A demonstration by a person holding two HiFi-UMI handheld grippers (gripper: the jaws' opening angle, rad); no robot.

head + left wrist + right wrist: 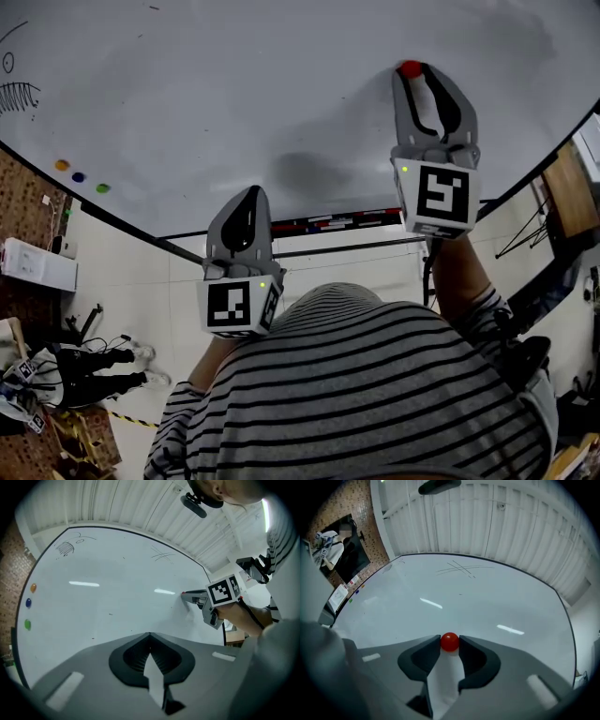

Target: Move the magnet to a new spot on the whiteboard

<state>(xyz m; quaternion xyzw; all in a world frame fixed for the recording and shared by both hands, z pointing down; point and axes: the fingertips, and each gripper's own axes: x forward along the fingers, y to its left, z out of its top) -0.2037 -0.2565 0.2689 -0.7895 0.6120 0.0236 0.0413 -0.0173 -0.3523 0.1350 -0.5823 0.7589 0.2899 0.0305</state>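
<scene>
A small red magnet point(411, 68) sits on the whiteboard point(234, 94), toward its right side. My right gripper point(413, 73) is held up at the board, and its two jaw tips press on either side of the magnet point(450, 641). In the left gripper view the same magnet point(183, 593) is a red dot at the tip of the right gripper point(187, 595). My left gripper point(247, 194) hangs lower, near the board's bottom edge, with its jaws together point(150, 634) and nothing in them.
An orange magnet point(62, 165), a blue magnet point(78, 176) and a green magnet point(102, 187) sit in a row at the board's left edge. Pen scribbles point(19, 94) mark the far left. A marker tray point(328, 223) runs below the board. A person point(84, 361) stands at the left.
</scene>
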